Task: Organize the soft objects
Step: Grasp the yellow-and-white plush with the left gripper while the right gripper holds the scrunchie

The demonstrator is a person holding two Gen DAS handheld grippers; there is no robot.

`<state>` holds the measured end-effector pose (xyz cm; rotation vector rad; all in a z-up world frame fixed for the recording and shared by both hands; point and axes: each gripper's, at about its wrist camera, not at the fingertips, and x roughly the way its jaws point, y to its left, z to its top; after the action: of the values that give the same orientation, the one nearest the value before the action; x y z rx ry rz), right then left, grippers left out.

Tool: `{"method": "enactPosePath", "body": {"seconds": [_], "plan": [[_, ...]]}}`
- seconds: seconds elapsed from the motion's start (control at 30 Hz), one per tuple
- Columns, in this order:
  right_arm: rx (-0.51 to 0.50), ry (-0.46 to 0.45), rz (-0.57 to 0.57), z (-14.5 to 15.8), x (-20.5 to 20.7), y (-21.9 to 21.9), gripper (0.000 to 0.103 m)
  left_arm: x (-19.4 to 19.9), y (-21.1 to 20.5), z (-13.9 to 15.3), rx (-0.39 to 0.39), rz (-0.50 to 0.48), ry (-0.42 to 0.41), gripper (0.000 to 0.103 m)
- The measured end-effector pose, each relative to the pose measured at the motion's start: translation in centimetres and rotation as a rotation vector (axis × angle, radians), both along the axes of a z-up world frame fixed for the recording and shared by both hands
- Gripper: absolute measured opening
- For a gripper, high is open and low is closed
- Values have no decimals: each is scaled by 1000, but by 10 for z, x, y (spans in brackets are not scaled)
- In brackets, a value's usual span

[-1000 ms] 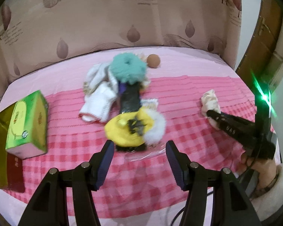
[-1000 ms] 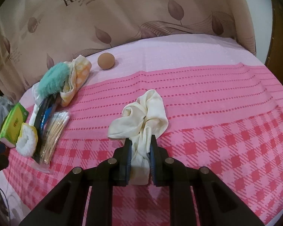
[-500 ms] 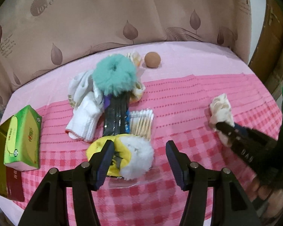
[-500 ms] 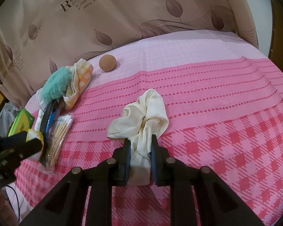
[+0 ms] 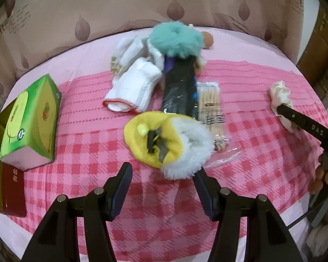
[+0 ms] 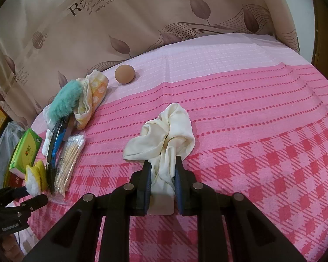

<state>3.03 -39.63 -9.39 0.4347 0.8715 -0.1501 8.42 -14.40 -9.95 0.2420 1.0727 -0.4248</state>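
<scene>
Your right hand-held gripper point(image 6: 161, 175) pinches the tail of a cream cloth point(image 6: 164, 131), whose bulk rests on the pink checked tabletop point(image 6: 262, 120), well apart from the pile. Your left hand-held gripper point(image 5: 161, 187) gapes wide and empty just before a yellow fluffy slipper point(image 5: 164, 140), probably lined up to take it.

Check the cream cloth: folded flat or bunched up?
Bunched up. The cream cloth lies crumpled in twisted folds on the tablecloth, its near end pinched in the right gripper.
</scene>
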Motion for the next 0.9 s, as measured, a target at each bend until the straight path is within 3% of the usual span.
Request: {"method": "enactPosePath", "body": {"seconds": [0.33, 0.37, 0.43, 0.53, 0.9], "plan": [[3, -3, -4, 0, 0, 0, 17, 14, 8, 7, -96, -17, 9, 58], [4, -4, -3, 0, 0, 0, 17, 16, 8, 8, -110, -22, 10, 56], [4, -4, -4, 0, -1, 0, 17, 19, 10, 12, -128, -32, 11, 36], [7, -5, -2, 0, -1, -1, 18, 19, 8, 16, -133, -53, 8, 27], [8, -6, -2, 0, -1, -1, 18, -6, 5, 34, -115, -109, -55, 22]]}}
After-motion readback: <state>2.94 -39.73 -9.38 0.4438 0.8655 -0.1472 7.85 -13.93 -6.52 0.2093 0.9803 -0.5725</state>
